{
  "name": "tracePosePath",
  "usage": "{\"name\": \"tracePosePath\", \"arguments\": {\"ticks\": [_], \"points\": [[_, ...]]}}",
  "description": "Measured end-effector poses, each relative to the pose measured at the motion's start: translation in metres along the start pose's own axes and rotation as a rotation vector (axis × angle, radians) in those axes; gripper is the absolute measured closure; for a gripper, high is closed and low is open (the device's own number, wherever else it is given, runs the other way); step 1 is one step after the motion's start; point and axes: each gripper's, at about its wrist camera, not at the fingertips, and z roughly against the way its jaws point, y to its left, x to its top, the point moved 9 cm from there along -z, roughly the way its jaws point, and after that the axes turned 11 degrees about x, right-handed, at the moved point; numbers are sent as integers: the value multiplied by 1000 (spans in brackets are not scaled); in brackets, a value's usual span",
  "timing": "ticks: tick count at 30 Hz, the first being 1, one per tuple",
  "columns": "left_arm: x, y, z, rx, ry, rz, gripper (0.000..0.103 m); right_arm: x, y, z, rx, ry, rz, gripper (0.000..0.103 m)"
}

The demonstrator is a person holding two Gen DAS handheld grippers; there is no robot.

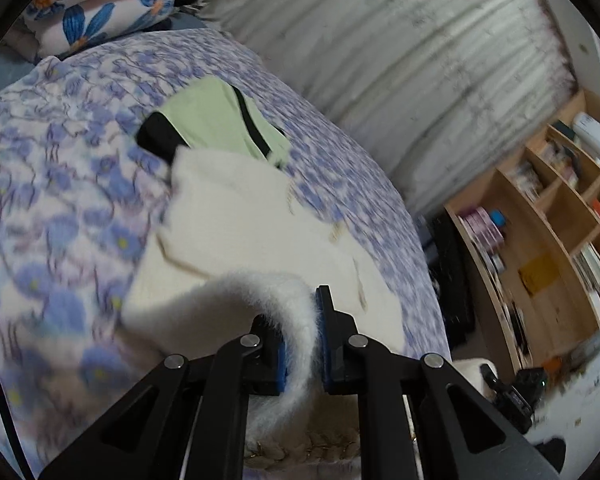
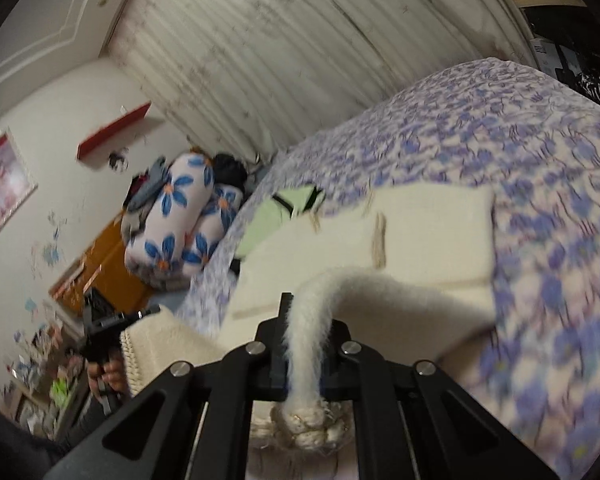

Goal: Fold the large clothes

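A cream fuzzy garment (image 1: 260, 240) with a braided hem lies spread on the bed (image 1: 60, 200). My left gripper (image 1: 304, 332) is shut on a fold of its near edge, which is lifted off the sheet. In the right wrist view the same garment (image 2: 420, 232) drapes up into my right gripper (image 2: 308, 332), whose jaws are shut on a bunched strip of it. The other gripper (image 2: 104, 332), with a hand (image 2: 104, 376) below it, holds the hem at the lower left. A light green garment with black trim (image 1: 216, 120) lies beyond the cream one, partly tucked under it.
The bed (image 2: 540, 200) has a purple-blue flowered sheet. Rolled bedding with big blue flowers (image 2: 180, 220) sits at the bed's far end. A pale pleated curtain (image 1: 400, 60) hangs behind. A wooden bookshelf (image 1: 540, 240) stands past the bed's right edge.
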Motion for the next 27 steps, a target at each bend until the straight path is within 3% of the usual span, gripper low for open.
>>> {"name": "tracePosePath", "arguments": {"ticks": [6, 9, 12, 14, 16, 20, 27], "points": [[61, 19, -69, 92, 12, 43, 93, 64, -70, -40, -70, -79, -124, 96], [83, 26, -107, 125, 31, 44, 88, 75, -108, -64, -135, -71, -179, 91], [95, 36, -144, 140, 70, 69, 73, 73, -153, -93, -216, -8, -258, 76], [99, 45, -168, 196, 87, 67, 51, 66, -172, -101, -259, 17, -288, 56], [101, 51, -180, 259, 67, 22, 45, 62, -185, -107, -276, 30, -294, 54], [103, 53, -198, 313, 80, -71, 45, 56, -203, -110, -332, 73, -252, 52], [105, 55, -233, 489, 86, -367, 45, 53, -220, -128, -424, 177, -110, 48]]}}
